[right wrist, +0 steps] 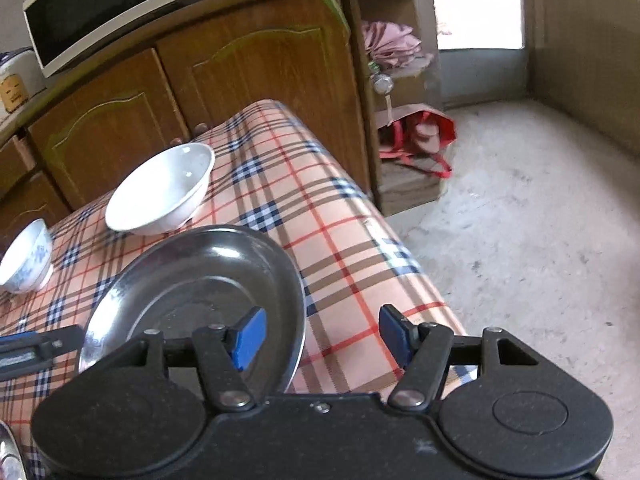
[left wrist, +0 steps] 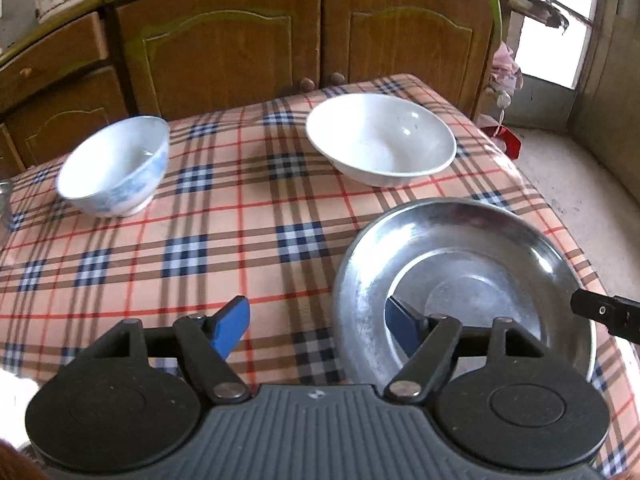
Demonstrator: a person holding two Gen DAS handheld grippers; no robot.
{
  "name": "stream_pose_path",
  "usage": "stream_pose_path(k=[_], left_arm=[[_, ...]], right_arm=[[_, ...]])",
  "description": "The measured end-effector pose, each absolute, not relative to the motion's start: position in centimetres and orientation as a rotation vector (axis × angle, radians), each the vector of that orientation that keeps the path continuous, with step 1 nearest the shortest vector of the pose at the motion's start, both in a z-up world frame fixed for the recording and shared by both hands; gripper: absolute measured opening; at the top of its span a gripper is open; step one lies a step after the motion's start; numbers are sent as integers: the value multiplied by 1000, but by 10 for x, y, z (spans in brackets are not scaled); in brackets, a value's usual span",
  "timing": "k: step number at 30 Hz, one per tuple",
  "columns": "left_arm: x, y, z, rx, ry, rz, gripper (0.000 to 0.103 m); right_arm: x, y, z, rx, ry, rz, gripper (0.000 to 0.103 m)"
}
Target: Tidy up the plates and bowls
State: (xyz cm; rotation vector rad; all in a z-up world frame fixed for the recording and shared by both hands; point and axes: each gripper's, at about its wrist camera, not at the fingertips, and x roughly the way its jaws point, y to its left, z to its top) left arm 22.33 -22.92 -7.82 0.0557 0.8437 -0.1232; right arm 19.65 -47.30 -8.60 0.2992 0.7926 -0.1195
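Straddling the near rim of the round shiny steel plate (left wrist: 460, 280), the left hand-held gripper (left wrist: 320, 328) is being held with its jaws apart, one blue-padded finger (left wrist: 230, 326) seen over the checked cloth and the other over the plate's well; nothing is being pinched. In the right wrist view the right hand-held gripper (right wrist: 320, 334) is likewise being held with its jaws spread, one blue pad over the plate (right wrist: 200, 280) and the other over the cloth beyond the plate's right rim, and no grip is being made. Whether any pad is touching the metal cannot be told. Each gripper's black tip is being caught at the edge of the other's view.

The plate is being carried by the table (left wrist: 240, 220), which is draped in a peach cloth crossed with red, brown and navy checks, near its front right corner. Farther back, a wide, shallow white ceramic bowl (left wrist: 380, 140) is standing upright, apart from the plate. To the left, well apart from both, a smaller, deeper white bowl with a blue pattern (left wrist: 114, 168) is being shown upright too.

Behind the table, brown wooden cabinet doors (left wrist: 300, 40) are being seen, with a white microwave oven (right wrist: 100, 4) on top, and a red bag (right wrist: 420, 136) on the grey floor at the right.
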Motion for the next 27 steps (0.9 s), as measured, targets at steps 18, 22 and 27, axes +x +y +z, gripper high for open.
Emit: stream_pose_path(k=[18, 22, 27], left_arm=[[239, -253, -98, 40, 905, -215, 33], [226, -254, -85, 46, 880, -234, 31], [205, -253, -60, 56, 837, -252, 31]], right_arm=[[205, -472, -96, 348, 793, -124, 20], [190, -471, -81, 317, 759, -139, 20], [162, -468, -56, 308, 708, -162, 20]])
